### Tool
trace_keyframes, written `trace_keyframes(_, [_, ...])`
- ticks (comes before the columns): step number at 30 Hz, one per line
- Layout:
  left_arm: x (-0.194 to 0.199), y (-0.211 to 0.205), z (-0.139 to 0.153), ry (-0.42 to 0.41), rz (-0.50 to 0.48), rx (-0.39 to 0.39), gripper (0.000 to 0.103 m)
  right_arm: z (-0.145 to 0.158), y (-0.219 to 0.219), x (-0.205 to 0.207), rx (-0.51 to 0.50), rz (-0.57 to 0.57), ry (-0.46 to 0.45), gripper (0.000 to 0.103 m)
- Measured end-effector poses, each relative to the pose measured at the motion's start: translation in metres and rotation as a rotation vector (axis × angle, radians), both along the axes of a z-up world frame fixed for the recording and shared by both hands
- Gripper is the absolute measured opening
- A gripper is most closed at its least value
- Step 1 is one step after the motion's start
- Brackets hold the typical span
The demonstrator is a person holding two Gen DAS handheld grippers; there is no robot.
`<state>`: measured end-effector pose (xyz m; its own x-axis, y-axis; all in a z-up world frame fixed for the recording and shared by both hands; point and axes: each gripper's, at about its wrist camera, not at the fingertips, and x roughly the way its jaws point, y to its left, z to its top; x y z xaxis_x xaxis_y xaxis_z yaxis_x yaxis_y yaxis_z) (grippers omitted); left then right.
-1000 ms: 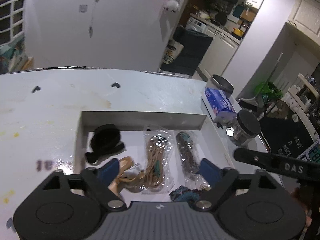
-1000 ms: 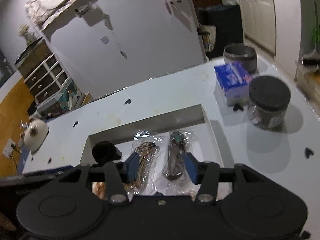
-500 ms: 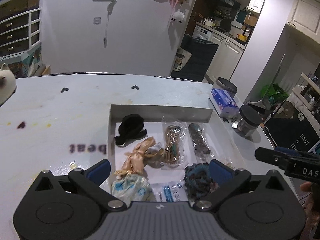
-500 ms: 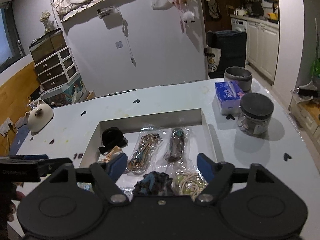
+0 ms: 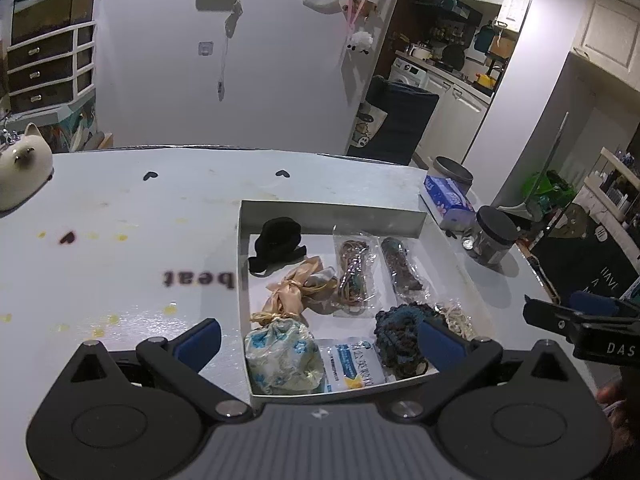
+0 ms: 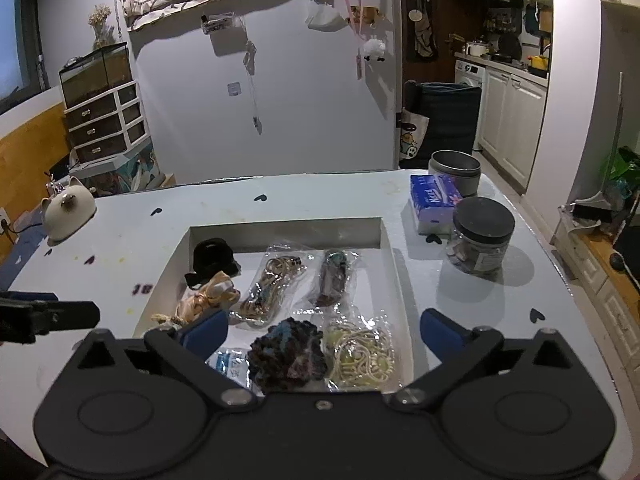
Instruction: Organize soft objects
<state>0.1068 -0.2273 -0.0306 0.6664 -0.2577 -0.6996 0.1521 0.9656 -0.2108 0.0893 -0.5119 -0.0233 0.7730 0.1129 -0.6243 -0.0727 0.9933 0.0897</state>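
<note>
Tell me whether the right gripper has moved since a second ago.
Yes. The right gripper has pulled back and up from the white tray; more of the tray shows now. Its jaws have just been opening, empty.

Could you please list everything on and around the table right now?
tray: one, white, recessed mid-table
hair tie: one, black, tray's far left
ribbon bow: one, peach, before the hair tie
bagged cords: three clear bags, tray's middle and right
drawstring pouch: one, blue floral, near left corner
knitted scrunchie: one, dark teal, near edge
tissue pack: one, blue, right of tray
jar: one, black lid, beside tissues
tin: one, grey, behind tissues
cat figurine: one, cream, far left
left gripper: open, empty
right gripper: jaws just opened, empty
</note>
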Motion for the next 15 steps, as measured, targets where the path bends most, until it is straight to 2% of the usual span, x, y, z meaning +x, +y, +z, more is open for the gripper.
trace_keyframes(15, [-0.0055,-0.0014,0.0025,-0.009,-0.009,0.031,0.103,0.0009,0.0097,-0.0058,-0.006,0.010,0.000,0.103])
